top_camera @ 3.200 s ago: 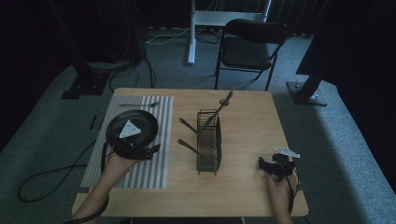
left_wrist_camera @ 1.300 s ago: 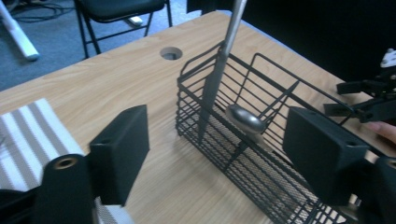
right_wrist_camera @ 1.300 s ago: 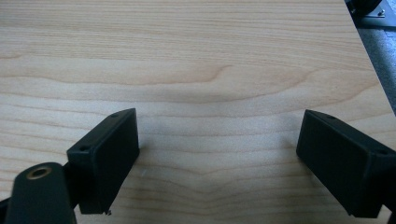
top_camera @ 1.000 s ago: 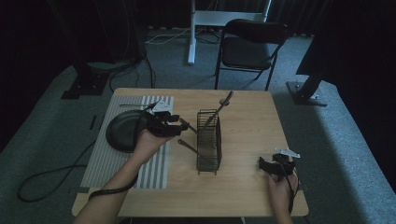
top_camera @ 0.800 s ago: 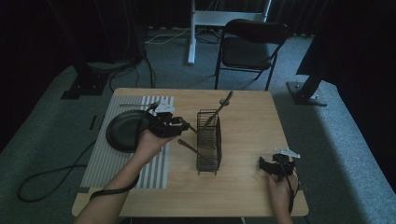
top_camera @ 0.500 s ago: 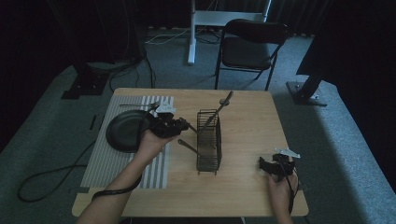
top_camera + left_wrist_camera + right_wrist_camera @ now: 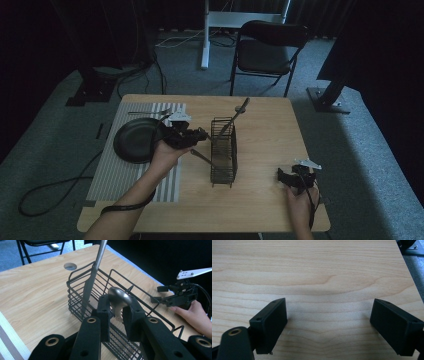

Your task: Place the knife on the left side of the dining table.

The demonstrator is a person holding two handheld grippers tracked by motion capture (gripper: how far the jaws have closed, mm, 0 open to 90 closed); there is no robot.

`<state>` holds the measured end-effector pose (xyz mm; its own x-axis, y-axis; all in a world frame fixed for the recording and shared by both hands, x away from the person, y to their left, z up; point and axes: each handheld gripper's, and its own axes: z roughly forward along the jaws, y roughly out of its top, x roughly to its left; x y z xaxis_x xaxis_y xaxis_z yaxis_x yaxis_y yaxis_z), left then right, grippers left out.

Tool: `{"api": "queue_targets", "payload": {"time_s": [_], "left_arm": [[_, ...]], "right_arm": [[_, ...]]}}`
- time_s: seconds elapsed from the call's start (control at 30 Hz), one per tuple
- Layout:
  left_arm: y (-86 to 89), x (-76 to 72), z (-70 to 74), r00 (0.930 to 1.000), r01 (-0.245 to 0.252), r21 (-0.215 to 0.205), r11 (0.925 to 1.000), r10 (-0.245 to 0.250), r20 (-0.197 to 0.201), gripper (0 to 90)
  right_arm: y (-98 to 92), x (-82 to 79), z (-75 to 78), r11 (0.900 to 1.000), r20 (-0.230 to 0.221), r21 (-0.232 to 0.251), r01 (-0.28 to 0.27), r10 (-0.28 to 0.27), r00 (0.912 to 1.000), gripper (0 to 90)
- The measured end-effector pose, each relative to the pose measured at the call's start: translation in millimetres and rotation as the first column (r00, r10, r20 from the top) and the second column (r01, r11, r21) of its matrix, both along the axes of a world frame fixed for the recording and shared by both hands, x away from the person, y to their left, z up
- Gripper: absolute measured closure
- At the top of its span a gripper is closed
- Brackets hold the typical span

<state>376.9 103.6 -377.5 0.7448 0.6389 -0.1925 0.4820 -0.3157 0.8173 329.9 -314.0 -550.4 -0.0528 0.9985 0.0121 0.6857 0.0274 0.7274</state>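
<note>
Between the jaws of the left hand-held gripper (image 7: 115,312) sits a spoon (image 7: 119,300), pinched at its bowl, just above the wire basket (image 7: 105,315) mid-bench (a utensil (image 7: 93,277) already leans inside). The step looks like loading cutlery; next, lower and let go. Near the bench's right front corner, the right hand-held gripper (image 7: 329,323) rests spread apart, holding nothing.
</note>
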Motion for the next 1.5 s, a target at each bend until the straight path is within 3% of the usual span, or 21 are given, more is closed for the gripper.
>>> {"api": "queue_targets", "payload": {"time_s": [0.3,0.6,1.0,1.1,1.3,1.33,1.37,1.5], "left_arm": [[-3.7,-2.8,1.3,0.9997,-0.02,-0.003,0.9998,0.02,0.01,77.3],[-6.2,-4.0,4.8,0.9992,0.003,0.015,0.9999,-0.004,0.039,77.4],[-9.9,-5.6,4.8,0.9975,-0.004,0.0,1.0,0.004,0.071,77.6],[-10.9,-7.2,4.9,0.9957,-0.017,-0.01,0.9998,0.018,0.09,77.6],[-3.8,-3.0,5.6,0.9966,-0.024,-0.046,0.9986,0.028,0.078,78.2],[0.1,-4.6,8.3,0.9946,-0.047,-0.093,0.9946,0.055,0.088,83.4],[1.5,-6.1,14.3,0.9907,-0.046,-0.082,0.9956,0.056,0.124,84.1],[7.9,-5.1,28.0,0.9907,-0.03,-0.104,0.9941,0.044,0.129,84.1]], "right_arm": [[0.0,0.0,0.0,1.0,0.0,-0.001,0.0,0.0,1.0,13.2],[0.0,0.0,0.0,1.0,0.0,0.0,0.001,-0.001,1.0,13.2],[0.0,0.0,0.0,1.0,0.0,0.0,0.0,0.0,1.0,13.2],[0.0,0.0,0.0,1.0,0.0,0.0,0.0,0.0,1.0,13.2],[0.0,0.0,0.0,1.0,0.0,0.0,0.0,0.0,1.0,13.2],[0.0,0.0,0.0,1.0,0.0,0.0,0.0,0.0,1.0,13.2],[0.0,0.0,0.0,1.0,0.0,0.001,0.001,-0.001,1.0,13.2],[-0.1,0.0,0.0,1.0,0.0,0.0,0.0,0.0,1.0,13.2]]}}
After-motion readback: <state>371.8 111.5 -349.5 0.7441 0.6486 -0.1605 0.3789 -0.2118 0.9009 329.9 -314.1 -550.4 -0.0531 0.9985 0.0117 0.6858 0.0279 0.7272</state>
